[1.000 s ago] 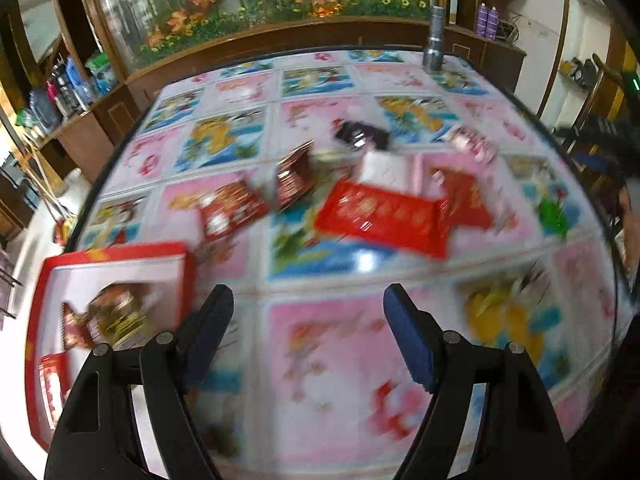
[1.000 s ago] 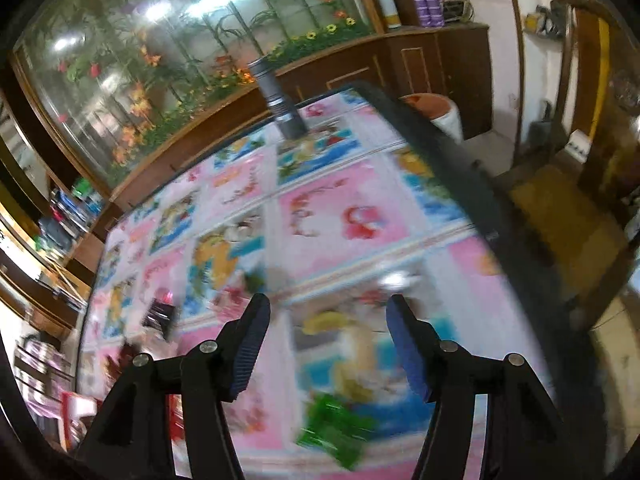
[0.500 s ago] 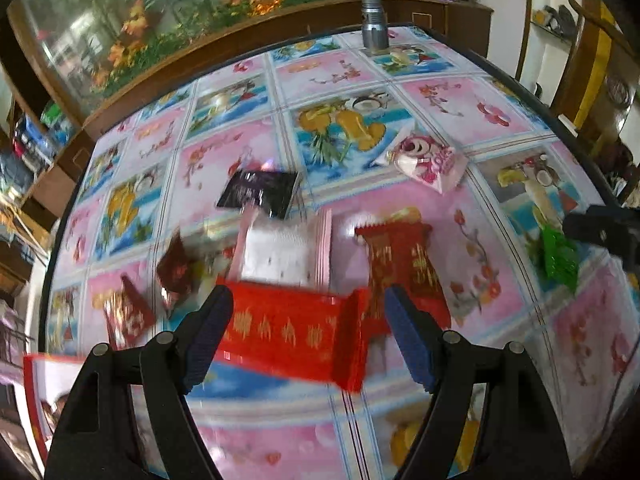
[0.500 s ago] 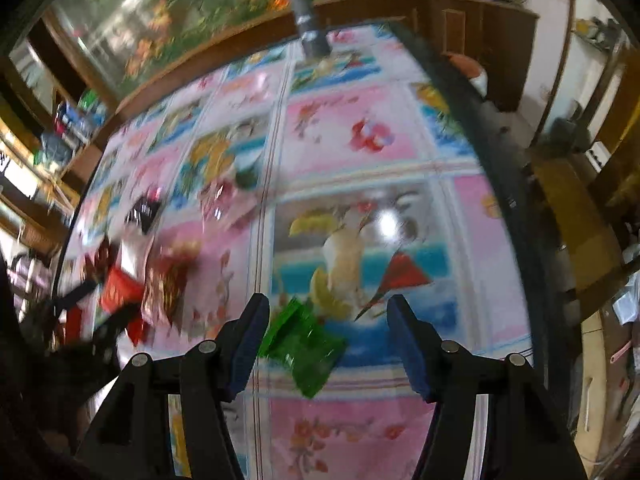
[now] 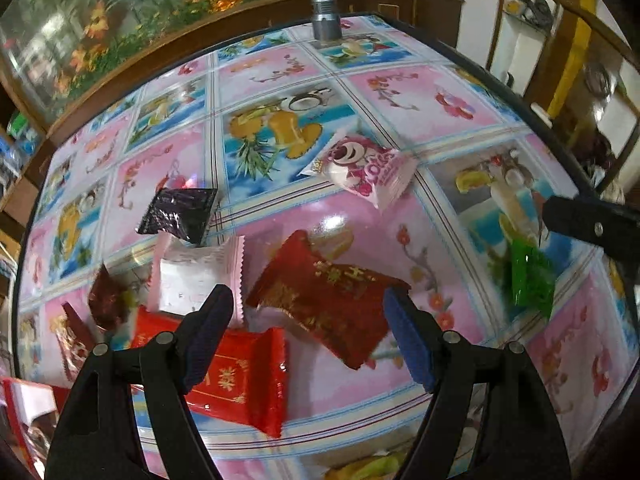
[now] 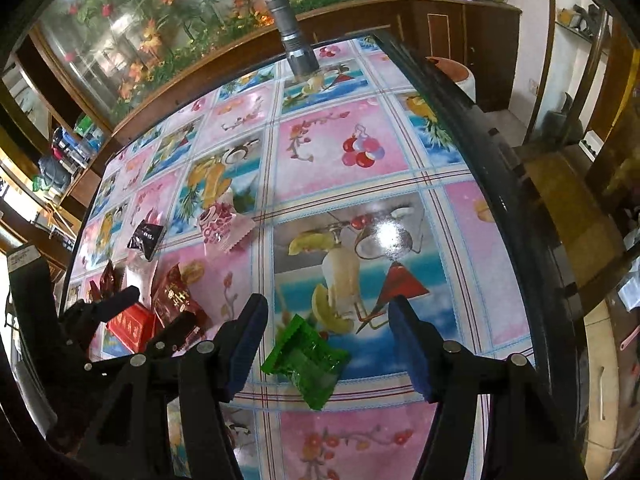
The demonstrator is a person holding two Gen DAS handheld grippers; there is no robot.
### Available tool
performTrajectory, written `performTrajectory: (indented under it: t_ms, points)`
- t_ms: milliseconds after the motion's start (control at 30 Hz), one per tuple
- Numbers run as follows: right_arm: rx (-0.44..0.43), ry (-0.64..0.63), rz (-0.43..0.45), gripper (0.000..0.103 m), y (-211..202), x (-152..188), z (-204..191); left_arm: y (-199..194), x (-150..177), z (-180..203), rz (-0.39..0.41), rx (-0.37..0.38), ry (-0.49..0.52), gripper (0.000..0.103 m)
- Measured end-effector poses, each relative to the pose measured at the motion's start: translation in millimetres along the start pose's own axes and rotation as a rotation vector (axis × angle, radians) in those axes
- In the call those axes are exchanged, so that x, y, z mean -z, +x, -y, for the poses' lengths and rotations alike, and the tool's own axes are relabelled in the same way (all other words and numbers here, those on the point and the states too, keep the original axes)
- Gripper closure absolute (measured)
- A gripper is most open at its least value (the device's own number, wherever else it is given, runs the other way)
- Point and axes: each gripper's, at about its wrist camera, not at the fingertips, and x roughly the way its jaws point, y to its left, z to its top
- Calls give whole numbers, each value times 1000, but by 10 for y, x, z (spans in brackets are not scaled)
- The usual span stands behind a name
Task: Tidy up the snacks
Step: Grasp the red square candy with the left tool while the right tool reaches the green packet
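My left gripper [image 5: 308,332] stands open above a dark red snack packet [image 5: 328,300], whose lower part lies between the two fingers without touching them. A bright red packet [image 5: 240,376] lies under the left finger, with a white-and-pink packet [image 5: 196,276] behind it. Farther off lie a black packet [image 5: 176,214] and a pink bear packet [image 5: 360,164]. My right gripper [image 6: 326,340] is open over a green packet [image 6: 308,360] that lies flat on the table between its fingers, untouched. The green packet [image 5: 530,276] also shows in the left wrist view.
A red tray [image 5: 20,412] holding snacks peeks in at the lower left. A grey flashlight [image 6: 290,40] stands upright at the table's far edge. The table's dark rim [image 6: 500,184] runs along the right, with wooden furniture beyond. Small dark red packets [image 5: 108,300] lie left of the pile.
The left gripper has swept from beside the red tray over to the pile of packets and lowered. The right gripper has come down a little over the green packet.
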Motion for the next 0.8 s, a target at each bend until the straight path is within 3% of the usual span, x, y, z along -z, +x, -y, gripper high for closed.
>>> performTrajectory:
  t_ms: [300, 433, 700, 800]
  points:
    - [3, 7, 11, 38, 18, -7, -7, 165, -57, -54, -6, 40, -77, 26]
    - [3, 21, 11, 38, 49, -16, 30, 140, 2, -3, 12, 64, -42, 26]
    - [-1, 17, 4, 38, 114, -20, 15, -34, 204, 49, 57, 181, -19, 30]
    - [0, 24, -2, 38, 132, -19, 32, -161, 363, 47, 16, 244, -13, 30]
